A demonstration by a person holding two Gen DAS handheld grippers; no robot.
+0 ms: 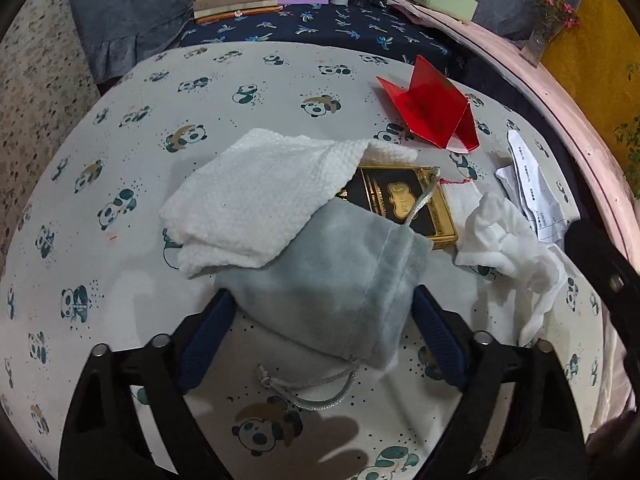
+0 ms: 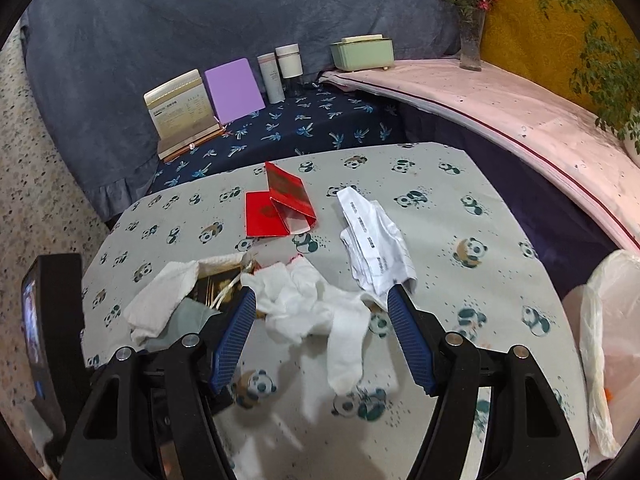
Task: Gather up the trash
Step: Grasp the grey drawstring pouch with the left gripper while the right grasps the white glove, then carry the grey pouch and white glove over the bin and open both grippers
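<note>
Your left gripper (image 1: 320, 312) jaws stand spread around the soft grey velvet pouch (image 1: 332, 284) on the worktop (image 1: 132, 184). Your right gripper (image 2: 322, 300) jaws are spread over the crumpled white tissue (image 2: 316, 312).

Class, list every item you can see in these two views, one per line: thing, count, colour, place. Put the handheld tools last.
Velvet pouch: one, pale grey-blue, table front, between left claw fingers.
Textured cloth: one, white, overlapping pouch and box.
Box: one, black and gold, table centre.
Crumpled tissue: one, white, between right claw fingers.
Printed paper: one, white, crumpled, beyond the tissue.
Envelopes: two, red, far table side.
Panda tablecloth: one, pale grey.
Plastic bag: one, whitish, right of table.
Purple board: one, back shelf.
Bottles: two, white, back shelf.
Green box: one, ledge.
Flower vase: one, ledge.
Left claw: open.
Right claw: open.
</note>
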